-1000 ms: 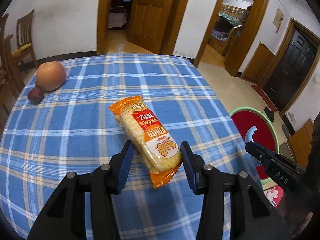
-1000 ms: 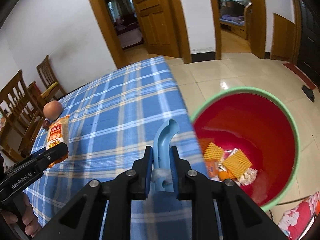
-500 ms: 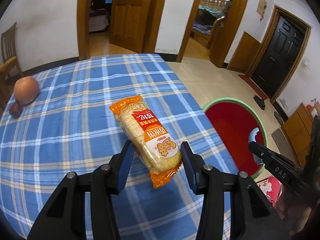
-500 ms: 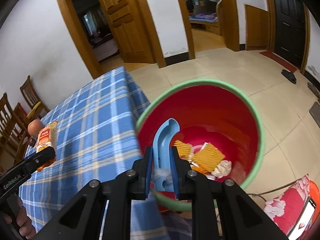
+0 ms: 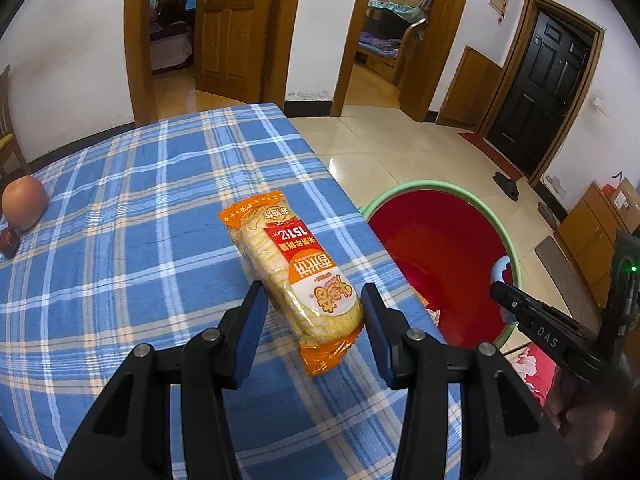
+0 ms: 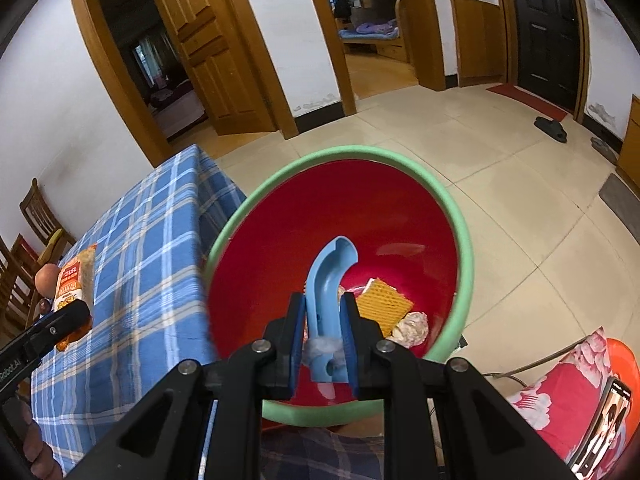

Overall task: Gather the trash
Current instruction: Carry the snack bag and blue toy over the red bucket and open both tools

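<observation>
— Where's the blue plastic piece now?

— Pinched between the right tongs, and it has come off the checked surface — a second ago it hung over the cloth, now it hangs over the middle of the red bin, above the orange wrappers and crumpled tissue already lying at the bottom.

— So that one's nearly done?

— I'd say so; it looks placed for a drop, and only the release is left.

— And the snack packet?

— Gripped by the left tongs, whose blue pads press its lower end, so it sticks up and forward. The whole view has swung right: the bin's green rim now shows large just past the surface edge, where earlier it was only a sliver.

— Meaning both items are heading the same way?

— That's my reading. The apple and the small dark fruit sit untouched at the far left.
</observation>
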A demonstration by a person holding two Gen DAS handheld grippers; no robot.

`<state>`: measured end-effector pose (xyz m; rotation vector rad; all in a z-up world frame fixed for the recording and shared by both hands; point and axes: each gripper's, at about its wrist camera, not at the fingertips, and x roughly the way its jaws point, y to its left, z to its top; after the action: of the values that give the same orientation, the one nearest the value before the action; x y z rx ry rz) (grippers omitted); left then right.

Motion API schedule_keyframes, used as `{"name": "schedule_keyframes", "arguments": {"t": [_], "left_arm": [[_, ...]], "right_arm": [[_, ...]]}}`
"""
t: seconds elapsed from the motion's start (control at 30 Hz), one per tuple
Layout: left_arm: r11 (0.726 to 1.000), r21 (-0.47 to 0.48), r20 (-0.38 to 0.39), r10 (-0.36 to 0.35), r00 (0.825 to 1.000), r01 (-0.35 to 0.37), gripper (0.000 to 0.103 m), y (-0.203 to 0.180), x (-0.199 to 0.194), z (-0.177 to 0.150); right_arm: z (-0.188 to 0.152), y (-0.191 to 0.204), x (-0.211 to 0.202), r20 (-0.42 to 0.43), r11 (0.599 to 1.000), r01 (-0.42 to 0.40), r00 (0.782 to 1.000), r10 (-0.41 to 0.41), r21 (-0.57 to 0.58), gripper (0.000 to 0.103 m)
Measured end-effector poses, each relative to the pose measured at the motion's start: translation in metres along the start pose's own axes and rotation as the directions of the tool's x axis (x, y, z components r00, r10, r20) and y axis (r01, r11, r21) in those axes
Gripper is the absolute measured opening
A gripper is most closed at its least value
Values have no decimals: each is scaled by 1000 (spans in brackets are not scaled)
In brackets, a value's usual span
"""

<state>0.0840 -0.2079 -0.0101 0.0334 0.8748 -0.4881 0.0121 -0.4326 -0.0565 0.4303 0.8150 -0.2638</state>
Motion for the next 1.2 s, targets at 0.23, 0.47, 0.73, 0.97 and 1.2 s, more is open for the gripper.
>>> {"name": "schedule_keyframes", "arguments": {"t": [0.23, 0.47, 0.73, 0.97, 1.2], "left_arm": [[1000, 24, -12, -8, 1000, 8, 48, -12, 7, 1], [998, 53, -20, -21, 1000, 22, 48, -24, 13, 1], [994, 96, -32, -45, 998, 48, 48, -45, 26, 1], [986, 145, -58, -74, 996, 82, 49, -70, 43, 3], [977, 194, -52, -74, 996, 83, 53, -88, 48, 5]], "right_arm": [[-2, -11, 0, 7, 1000, -7, 1000, 7, 29, 21], [-4, -20, -5, 21, 998, -22, 1000, 21, 55, 28], [-3, -30, -19, 51, 996, -26, 998, 22, 86, 45], [-5, -40, -25, 66, 994, -23, 998, 16, 111, 50], [-9, -51, -26, 66, 991, -7, 998, -2, 132, 52]]}}
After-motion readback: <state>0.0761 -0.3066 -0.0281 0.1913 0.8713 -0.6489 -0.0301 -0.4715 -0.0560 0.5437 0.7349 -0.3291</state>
